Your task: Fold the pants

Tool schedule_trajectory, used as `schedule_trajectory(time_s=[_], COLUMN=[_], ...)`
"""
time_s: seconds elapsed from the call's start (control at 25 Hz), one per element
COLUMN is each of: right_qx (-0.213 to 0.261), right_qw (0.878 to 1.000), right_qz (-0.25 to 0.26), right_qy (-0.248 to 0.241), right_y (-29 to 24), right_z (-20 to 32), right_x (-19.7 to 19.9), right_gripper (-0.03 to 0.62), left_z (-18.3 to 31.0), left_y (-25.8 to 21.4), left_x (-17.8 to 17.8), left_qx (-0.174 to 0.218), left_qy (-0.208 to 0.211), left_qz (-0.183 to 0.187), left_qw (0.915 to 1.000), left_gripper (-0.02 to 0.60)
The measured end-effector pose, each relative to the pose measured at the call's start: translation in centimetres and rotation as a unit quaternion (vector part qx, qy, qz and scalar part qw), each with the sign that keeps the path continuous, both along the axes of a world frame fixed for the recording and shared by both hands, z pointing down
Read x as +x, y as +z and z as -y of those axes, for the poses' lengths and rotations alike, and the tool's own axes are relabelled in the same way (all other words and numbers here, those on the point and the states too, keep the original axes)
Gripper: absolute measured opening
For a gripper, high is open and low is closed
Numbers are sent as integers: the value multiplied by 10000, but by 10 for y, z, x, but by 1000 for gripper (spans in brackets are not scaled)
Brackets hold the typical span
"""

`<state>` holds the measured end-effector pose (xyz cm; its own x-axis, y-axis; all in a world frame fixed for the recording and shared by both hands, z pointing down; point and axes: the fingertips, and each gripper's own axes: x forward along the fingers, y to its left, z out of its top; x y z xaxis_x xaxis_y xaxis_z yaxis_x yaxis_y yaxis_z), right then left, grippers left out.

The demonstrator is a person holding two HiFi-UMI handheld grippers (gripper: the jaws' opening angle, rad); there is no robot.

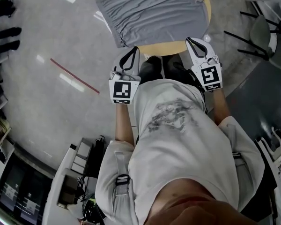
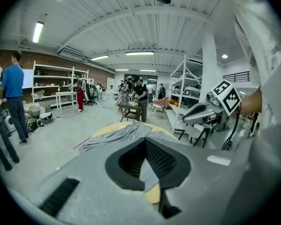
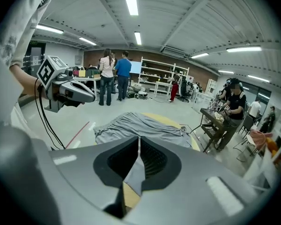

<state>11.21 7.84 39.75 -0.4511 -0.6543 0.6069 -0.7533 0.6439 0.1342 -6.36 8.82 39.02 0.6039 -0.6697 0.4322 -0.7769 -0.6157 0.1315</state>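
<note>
Grey fabric pants [image 1: 154, 13] lie on the round tan wooden table [image 1: 166, 48], just ahead of both grippers. Left gripper [image 1: 134, 49] has its tips at the pants' near-left corner, and right gripper [image 1: 189, 39] sits over the bare strip of table with its tips at the near edge of the cloth. Left gripper view: jaws fully together at the tips [image 2: 145, 139], with pants [image 2: 126, 132] straight ahead; grey cloth then tan tabletop show through the gap behind the tips. Right gripper view: jaws [image 3: 138, 142] all but together, a hairline slit at the tips, same grey-then-tan showing through, pants [image 3: 140, 125] spread in front. No view shows whether either one nips any cloth. The pants are a roughly rectangular slab covering most of the tabletop, with long lengthwise creases and wrinkles. The near edge runs diagonally across the head view, and the near-left corner appears to hang past the table rim.
</note>
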Motion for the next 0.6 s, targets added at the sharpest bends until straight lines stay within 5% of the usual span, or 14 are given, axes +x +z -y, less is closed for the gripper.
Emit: schedule_trajectory(time_s=[0.6], right_qx=[-419], right_qw=[9983], right_qz=[-380], right_qy=[-167], right_y=[75], right_z=[7], right_x=[42], right_gripper=[72], left_z=[9], left_y=[61], left_x=[0], left_qx=[-181], left_qy=[64], left_qz=[646], left_qw=[9977], left_gripper=[36])
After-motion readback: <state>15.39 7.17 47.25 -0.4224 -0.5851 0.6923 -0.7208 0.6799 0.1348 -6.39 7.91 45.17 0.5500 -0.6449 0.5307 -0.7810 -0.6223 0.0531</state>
